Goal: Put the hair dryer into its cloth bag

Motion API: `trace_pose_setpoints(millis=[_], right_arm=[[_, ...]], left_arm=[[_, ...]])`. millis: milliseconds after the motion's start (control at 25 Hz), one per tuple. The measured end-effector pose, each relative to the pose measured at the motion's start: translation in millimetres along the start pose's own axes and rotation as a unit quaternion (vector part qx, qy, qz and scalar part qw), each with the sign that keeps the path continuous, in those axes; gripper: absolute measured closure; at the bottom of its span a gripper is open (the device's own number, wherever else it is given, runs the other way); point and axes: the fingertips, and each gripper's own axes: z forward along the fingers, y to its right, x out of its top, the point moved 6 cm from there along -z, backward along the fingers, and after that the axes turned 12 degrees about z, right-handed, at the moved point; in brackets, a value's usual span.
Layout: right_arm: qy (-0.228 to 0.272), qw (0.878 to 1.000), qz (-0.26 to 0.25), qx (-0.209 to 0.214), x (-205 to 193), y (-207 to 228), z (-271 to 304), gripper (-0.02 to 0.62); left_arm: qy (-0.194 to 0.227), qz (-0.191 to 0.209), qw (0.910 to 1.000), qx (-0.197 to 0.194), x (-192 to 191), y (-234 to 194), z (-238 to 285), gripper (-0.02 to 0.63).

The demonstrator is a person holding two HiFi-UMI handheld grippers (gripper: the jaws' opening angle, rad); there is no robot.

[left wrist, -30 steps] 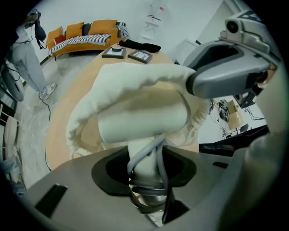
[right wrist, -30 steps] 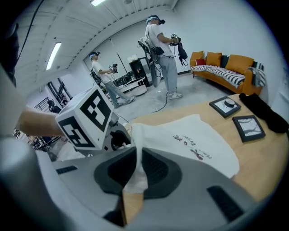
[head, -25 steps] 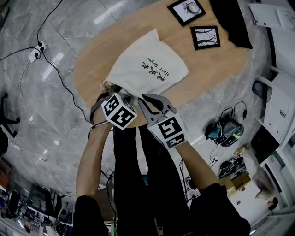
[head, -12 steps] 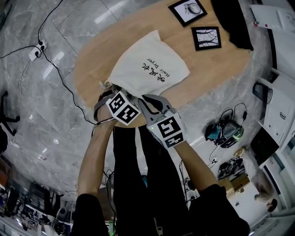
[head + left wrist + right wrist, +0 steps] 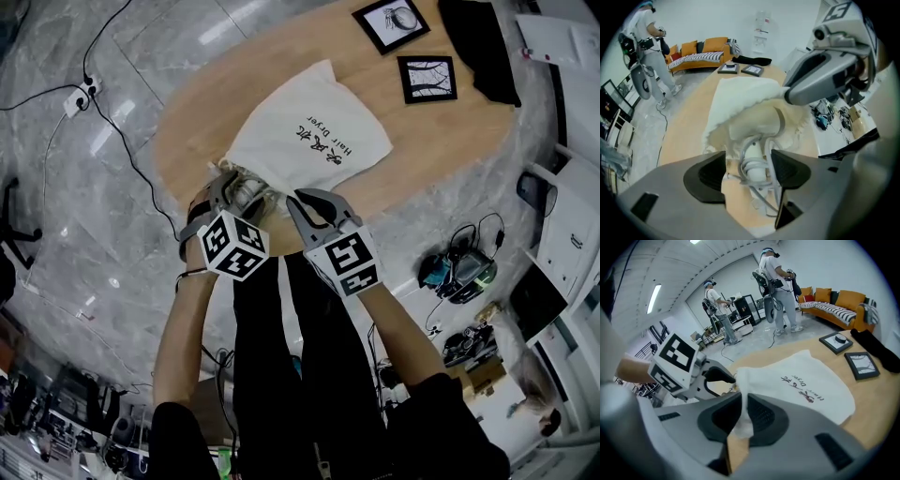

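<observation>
**Hair dryer's handle pokes out of the bag mouth while both grippers work the opening**

The white cloth bag [image 5: 314, 141], printed "Hair Dryer", lies flat on the oval wooden table [image 5: 187, 103] with its mouth toward the near edge. Most of the hair dryer [image 5: 754, 164] is inside it. Only the white handle sticks out of the gathered opening, with the grey cord [image 5: 761, 196] looped round it and trailing onto the tabletop.

The left gripper [image 5: 232, 192] is at the bag mouth. Its jaws stand moderately apart with the handle and cord between them. The right-hand pad lies close against the cord, and a gap shows on the other side, so the handle is not clamped.

The right gripper [image 5: 742, 413] is just beside the left one at the same opening. Its jaws are almost together, pinching a fold of the bag's cloth at the rim of the mouth.

Two black-framed pictures [image 5: 392, 21] [image 5: 427, 78] lie at the far end of the table, well apart from the bag. A black cloth [image 5: 478, 47] is just beyond them. On the grey marble floor to the left, a white power strip [image 5: 78, 98] sits with black cables running from it.
</observation>
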Motion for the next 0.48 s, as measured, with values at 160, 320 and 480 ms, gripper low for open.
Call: trace_pose_setpoints(millis=[160, 320, 480], right_arm=[[-0.007, 1.000, -0.004, 0.000, -4, 0, 1, 0.546], [-0.009, 1.000, -0.008, -0.002, -5, -2, 3, 0.546], [-0.014, 1.000, -0.009, -0.004, -7, -3, 4, 0.546]], left_arm=[[0.005, -0.047, 0.9989, 0.001, -26, 4, -21, 0.279], [-0.003, -0.087, 0.9958, -0.028, -53, 17, -19, 0.273], [0.008, -0.112, 0.9922, -0.055, -65, 33, -2, 0.267]])
